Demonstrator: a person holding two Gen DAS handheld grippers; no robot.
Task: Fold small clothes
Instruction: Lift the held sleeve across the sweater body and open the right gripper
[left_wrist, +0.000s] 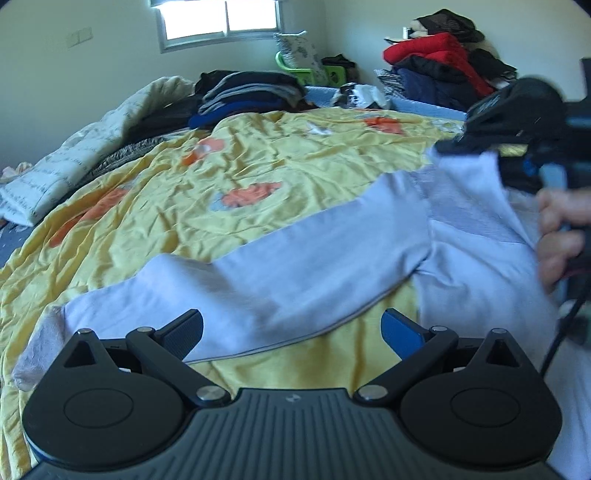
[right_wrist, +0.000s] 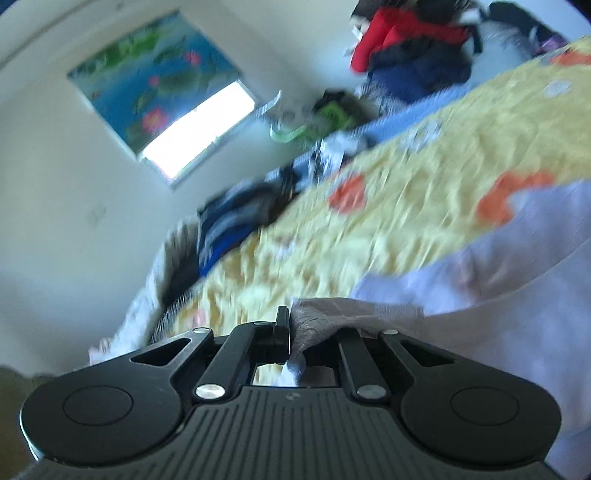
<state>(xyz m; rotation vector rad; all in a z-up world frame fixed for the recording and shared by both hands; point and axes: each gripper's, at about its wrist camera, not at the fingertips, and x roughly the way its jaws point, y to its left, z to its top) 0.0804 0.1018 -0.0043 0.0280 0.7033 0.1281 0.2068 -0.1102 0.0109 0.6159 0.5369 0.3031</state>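
- Left gripper (left_wrist: 291, 332), nearest the lens, is shown with its jaws spread wide and nothing between them, poised just above the long sleeve.
- Yellow bedspread (left_wrist: 258, 173), the largest surface, is seen crumpled beneath the work.
- Pale lilac garment (left_wrist: 295, 251) is spread across the near part of the bedspread, one sleeve stretched out towards the left and the body bunched at the right.
- Right gripper (right_wrist: 290, 332) is shown pinched nearly closed on a ribbed edge of the garment, which is lifted clear of the bed.
- Step in hand, as judged: a fold is being carried across. The next move probably calls for the lifted edge to be laid flat and the sleeve to be taken.
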